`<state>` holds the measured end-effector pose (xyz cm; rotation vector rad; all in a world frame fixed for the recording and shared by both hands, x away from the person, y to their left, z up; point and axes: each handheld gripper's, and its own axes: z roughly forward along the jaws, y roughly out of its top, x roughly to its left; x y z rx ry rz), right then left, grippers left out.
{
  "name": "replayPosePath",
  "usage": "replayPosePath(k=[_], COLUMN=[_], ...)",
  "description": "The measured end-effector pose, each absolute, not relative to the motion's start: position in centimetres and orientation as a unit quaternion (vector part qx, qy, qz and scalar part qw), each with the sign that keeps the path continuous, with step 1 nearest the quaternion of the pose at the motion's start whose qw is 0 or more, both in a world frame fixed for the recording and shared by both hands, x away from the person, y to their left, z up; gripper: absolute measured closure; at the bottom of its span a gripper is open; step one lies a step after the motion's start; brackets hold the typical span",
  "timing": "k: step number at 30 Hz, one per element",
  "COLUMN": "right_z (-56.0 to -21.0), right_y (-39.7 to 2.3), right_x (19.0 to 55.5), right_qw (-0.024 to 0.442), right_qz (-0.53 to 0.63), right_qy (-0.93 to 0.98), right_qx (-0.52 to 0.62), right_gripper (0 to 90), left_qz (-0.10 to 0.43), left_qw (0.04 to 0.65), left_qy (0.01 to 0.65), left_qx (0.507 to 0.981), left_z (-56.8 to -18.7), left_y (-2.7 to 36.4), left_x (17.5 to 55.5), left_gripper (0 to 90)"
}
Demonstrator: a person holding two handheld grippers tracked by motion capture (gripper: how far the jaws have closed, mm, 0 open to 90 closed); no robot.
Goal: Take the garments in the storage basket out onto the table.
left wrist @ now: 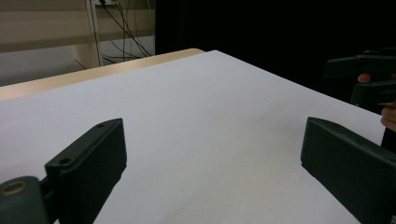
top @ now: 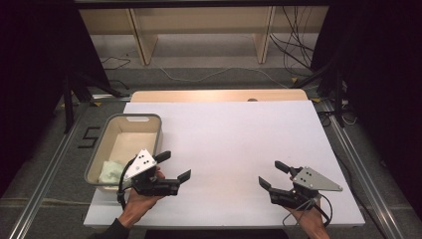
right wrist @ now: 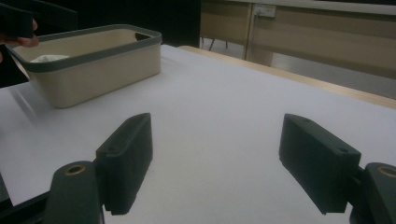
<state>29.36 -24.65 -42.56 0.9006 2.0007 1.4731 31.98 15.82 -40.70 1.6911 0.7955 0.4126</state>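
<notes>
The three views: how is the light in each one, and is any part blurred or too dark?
High view: the white table top is evenly lit, surroundings nearly black. Left gripper view: dim, the left gripper soft and close. Right gripper view: dim; the bin casts a faint shadow.

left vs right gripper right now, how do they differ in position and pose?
The left gripper sits beside the bin, at the table's left; the right gripper is over bare surface at the right. The left gripper's jaws point right, toward the table's middle; the right gripper's point left. Shared: both open, holding nothing, each in one hand.
</notes>
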Motion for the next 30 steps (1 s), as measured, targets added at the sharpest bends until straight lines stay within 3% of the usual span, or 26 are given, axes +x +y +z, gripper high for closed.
replayPosePath(k=[13,30], right_z=[-42.5,-42.6], right_y=[-24.7,-24.7], right_x=[29.5,29.6], right_qw=[0.246,0.243], right_qz=[0.542,0.541], right_qy=[0.731,0.735], right_qx=[0.333,0.328], right_gripper=[26.6,27.0], left_qz=[0.180,0.199], left_qw=[0.568,0.517], left_qy=[0.354,0.411], left_qx=[0.721,0.724], left_z=[-39.4,-37.0], left_y=[15.7,16.2], left_x=[33.3,39.0], left_gripper=[6.1,6.6])
